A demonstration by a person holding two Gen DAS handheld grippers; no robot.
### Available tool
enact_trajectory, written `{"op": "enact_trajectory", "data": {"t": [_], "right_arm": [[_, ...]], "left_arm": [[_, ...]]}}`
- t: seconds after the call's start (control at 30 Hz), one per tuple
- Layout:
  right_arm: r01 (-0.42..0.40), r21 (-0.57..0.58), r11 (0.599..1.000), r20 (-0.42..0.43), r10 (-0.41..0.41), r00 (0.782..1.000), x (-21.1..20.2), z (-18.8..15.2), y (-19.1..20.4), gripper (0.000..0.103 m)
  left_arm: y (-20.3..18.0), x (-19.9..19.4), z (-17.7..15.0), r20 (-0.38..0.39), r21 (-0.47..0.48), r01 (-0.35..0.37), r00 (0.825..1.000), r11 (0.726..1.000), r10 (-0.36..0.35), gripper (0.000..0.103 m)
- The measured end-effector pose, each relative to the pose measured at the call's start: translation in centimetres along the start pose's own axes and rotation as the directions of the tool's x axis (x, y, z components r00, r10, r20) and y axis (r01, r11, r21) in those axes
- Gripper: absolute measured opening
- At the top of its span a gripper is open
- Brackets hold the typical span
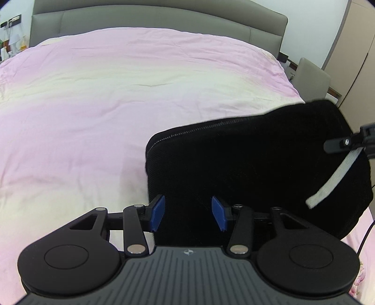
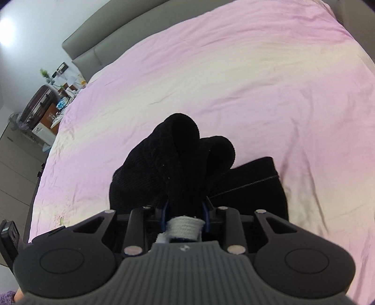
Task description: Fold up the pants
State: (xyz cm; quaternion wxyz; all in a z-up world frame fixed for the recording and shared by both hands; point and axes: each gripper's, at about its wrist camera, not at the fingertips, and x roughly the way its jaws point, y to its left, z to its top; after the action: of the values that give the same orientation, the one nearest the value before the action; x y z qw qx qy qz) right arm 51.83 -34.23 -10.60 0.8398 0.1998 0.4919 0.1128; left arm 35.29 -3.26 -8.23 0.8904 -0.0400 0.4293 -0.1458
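Observation:
The black pants point(image 1: 246, 169) lie in a folded bundle on the pink bedspread point(image 1: 117, 93), with a white drawstring point(image 1: 332, 178) hanging from the right end. My left gripper point(image 1: 188, 214) is open, its blue pads point(image 1: 158, 212) either side of the bundle's near edge, holding nothing. My right gripper point(image 2: 185, 212) is shut on a bunched black fold of the pants point(image 2: 178, 164) together with the white drawstring point(image 2: 185, 226), lifting that end. The right gripper's tip also shows in the left wrist view point(image 1: 344, 143) at the far right.
The pink bedspread point(image 2: 234, 70) covers a wide bed with a grey headboard point(image 1: 152, 21). A grey chair point(image 1: 311, 77) stands at the right side. A cluttered bedside table and a suitcase point(image 2: 39, 103) stand at the left side.

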Motion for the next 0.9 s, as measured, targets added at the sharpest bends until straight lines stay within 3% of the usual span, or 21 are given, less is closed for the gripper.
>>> {"op": "enact_trajectory", "data": {"t": [0.17,0.4,0.53,0.67,0.77,0.9], "right_arm": [[-0.023,0.114,0.993,-0.070,0.031,0.997,2.7,-2.2,-8.5,0.024],[-0.038,0.174,0.984,-0.118,0.060,0.991,7.3,-3.7,-13.7,0.028],[-0.011,0.112,0.994,-0.119,0.025,0.993,8.6,-3.7,-13.8,0.038],[0.022,0.035,0.999,-0.106,-0.018,0.994,7.8,-3.4,-12.7,0.052],[0.063,-0.046,0.997,-0.068,-0.066,0.996,5.9,-3.2,-11.5,0.054],[0.153,-0.178,0.972,0.053,-0.146,0.988,2.1,-2.4,-8.9,0.053]], "left_arm": [[-1.3,3.9,0.7,-0.024,0.028,-0.012,1.000,1.000,0.013,0.050],[-1.0,7.9,0.5,-0.080,0.053,-0.055,0.995,0.997,0.059,0.045],[-0.7,10.3,0.0,-0.132,0.035,-0.077,0.988,0.996,0.081,0.044],[-0.9,9.2,0.6,-0.134,0.057,-0.067,0.988,0.996,0.074,0.043],[-1.2,7.4,1.3,-0.096,0.096,-0.073,0.992,0.993,0.082,0.044],[-0.7,5.2,2.9,-0.020,0.089,-0.071,0.997,0.994,0.073,0.044]]}}
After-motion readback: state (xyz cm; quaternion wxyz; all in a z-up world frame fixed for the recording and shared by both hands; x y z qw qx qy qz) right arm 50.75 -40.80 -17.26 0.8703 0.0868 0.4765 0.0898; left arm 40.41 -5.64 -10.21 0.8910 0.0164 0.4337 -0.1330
